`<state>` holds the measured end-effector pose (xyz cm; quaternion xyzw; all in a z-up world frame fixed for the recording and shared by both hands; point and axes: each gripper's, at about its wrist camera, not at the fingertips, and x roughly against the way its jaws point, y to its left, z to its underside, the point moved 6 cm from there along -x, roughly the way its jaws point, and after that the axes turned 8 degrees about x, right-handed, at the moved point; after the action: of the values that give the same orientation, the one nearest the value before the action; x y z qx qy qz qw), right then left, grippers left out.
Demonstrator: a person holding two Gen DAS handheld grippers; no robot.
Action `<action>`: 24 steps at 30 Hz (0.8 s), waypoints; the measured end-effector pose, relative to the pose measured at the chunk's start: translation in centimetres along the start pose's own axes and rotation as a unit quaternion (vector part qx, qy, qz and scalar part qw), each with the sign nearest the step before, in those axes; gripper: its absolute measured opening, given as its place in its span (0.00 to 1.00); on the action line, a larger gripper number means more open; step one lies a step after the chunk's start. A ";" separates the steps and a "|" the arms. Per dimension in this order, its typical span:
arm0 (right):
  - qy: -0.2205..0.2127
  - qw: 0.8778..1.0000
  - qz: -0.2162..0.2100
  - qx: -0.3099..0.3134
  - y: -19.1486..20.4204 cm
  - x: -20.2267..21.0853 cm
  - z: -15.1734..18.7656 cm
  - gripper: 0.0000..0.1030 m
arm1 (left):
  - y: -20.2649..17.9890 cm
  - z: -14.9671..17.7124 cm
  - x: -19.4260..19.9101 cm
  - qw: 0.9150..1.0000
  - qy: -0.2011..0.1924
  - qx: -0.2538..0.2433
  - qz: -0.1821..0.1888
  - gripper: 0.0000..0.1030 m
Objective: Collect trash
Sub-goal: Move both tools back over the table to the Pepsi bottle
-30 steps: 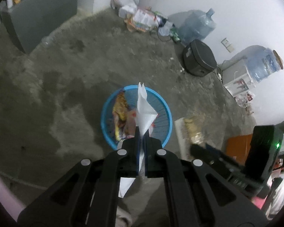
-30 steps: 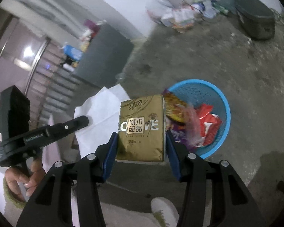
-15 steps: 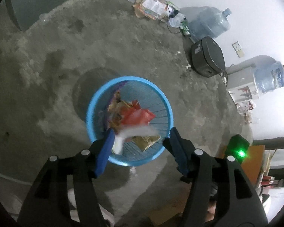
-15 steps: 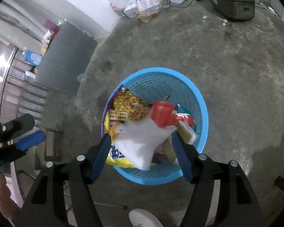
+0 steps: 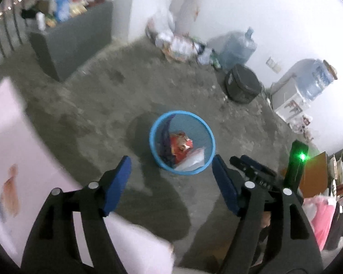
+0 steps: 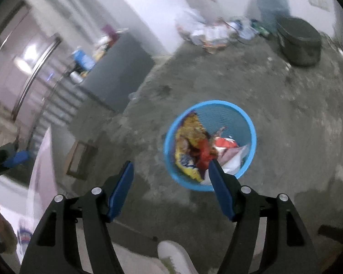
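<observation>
- Left wrist view: the left gripper (image 5: 171,175) has its blue fingers (image 5: 116,185) wide apart with nothing between them. A second ago they were pinched on a white paper sheet held above the basket; half a second ago they had already spread right over the rim.
- The blue basket (image 5: 153,146) now sits smaller, at about 12 o'clock from the fingertips and well apart from them, so the hand has pulled up and back. White paper (image 5: 192,159) lies inside at the basket's 4 o'clock, beside red wrappers (image 5: 179,145).
- The right gripper (image 5: 251,169) shows at 3 o'clock, with its green lamp lit.
- Right wrist view: the right gripper (image 6: 171,187) is also spread, holding nothing. A second ago it clamped a gold tissue pack; that pack cannot be picked out now among the basket's contents.
- The basket (image 6: 251,123) lies at 1 o'clock, its near edge just behind the right finger. A yellow wrapper (image 6: 189,132) fills its left side.
- Judged from this, both drops are done, and both hands are free to fetch more; the litter pile (image 6: 208,34) by the far wall at 12 o'clock looks a likely next source.
</observation>
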<state>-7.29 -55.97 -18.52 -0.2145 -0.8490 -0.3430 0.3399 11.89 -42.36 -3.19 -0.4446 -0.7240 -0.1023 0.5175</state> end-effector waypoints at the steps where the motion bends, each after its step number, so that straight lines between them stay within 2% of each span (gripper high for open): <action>1: -0.001 1.000 -0.005 0.010 0.8 0.6 0.1 0.66 | 0.9 0.9 2.2 1.000 -0.018 0.006 -0.002 0.70; 5: 0.002 0.997 -0.042 0.062 6.0 3.0 1.2 0.66 | 6.0 5.2 11.0 0.993 -0.097 0.058 -0.027 0.76; 7: 0.009 0.994 -0.065 0.088 9.2 3.7 1.7 0.66 | 8.9 7.8 14.9 0.985 -0.139 0.089 -0.052 0.79; 9: 0.020 0.990 -0.090 0.107 12.1 4.0 2.3 0.66 | 11.8 10.7 18.3 0.973 -0.176 0.122 -0.090 0.80; 13: 0.045 0.979 -0.141 0.143 18.1 4.1 3.6 0.66 | 16.9 16.5 22.3 0.950 -0.196 0.188 -0.150 0.80; 16: 0.076 0.962 -0.187 0.183 23.8 3.5 5.2 0.66 | 20.2 20.5 24.0 0.935 -0.206 0.226 -0.181 0.80; 20: 0.133 0.937 -0.252 0.200 30.1 2.0 8.1 0.66 | 23.0 23.8 23.6 0.925 -0.206 0.274 -0.162 0.80; 24: 0.199 0.909 -0.303 0.208 35.2 0.4 11.9 0.66 | 25.4 25.9 22.0 0.919 -0.196 0.322 -0.112 0.80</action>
<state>8.32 -23.60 -9.24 0.2012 -0.8401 -0.2811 0.4180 12.34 0.05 -4.13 -0.1807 -0.8501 0.1683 0.4652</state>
